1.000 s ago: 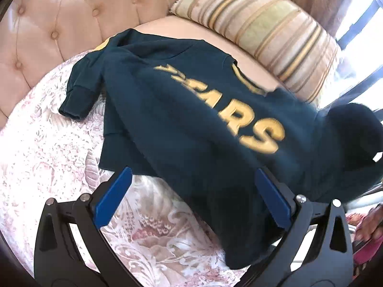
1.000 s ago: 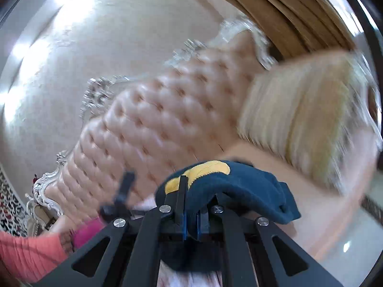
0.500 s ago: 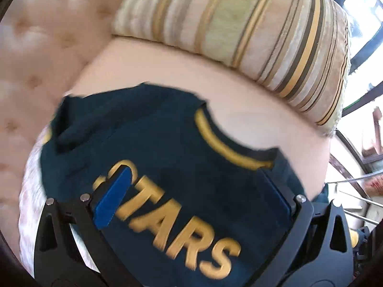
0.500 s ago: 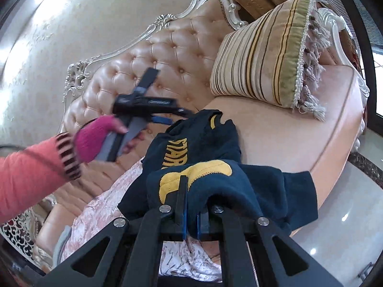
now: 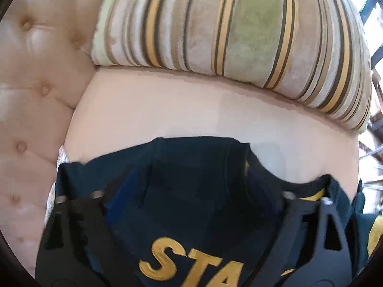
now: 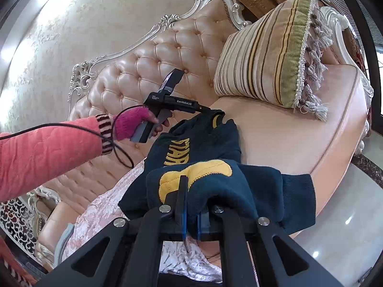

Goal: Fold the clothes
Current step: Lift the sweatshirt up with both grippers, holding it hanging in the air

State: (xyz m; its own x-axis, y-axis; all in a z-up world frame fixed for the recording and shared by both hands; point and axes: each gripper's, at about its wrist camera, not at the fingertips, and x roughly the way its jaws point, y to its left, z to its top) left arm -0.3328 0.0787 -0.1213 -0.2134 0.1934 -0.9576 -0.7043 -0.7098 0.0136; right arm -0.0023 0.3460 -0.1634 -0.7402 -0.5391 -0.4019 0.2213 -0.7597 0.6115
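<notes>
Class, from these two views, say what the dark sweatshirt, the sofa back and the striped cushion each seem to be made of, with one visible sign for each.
Sweatshirt: thick navy knit, probably fleece; soft rounded folds, stitched yellow patch. Sofa back: glossy buttoned leather or imitation; it shows shiny highlights. Striped cushion: matte, velvety woven fabric, with tassel fringe in the right wrist view.

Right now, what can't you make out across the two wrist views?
- Left gripper fingertips: left wrist view, motion-blurred and dark against the navy sweatshirt; open or shut unclear.
- Sweatshirt lettering: bottom edge cuts it off in the left wrist view; folds hide part in the right wrist view.
- Right gripper pads: right wrist view, sleeve fabric covers them.
- Throw under the sweatshirt: mostly covered.
</notes>
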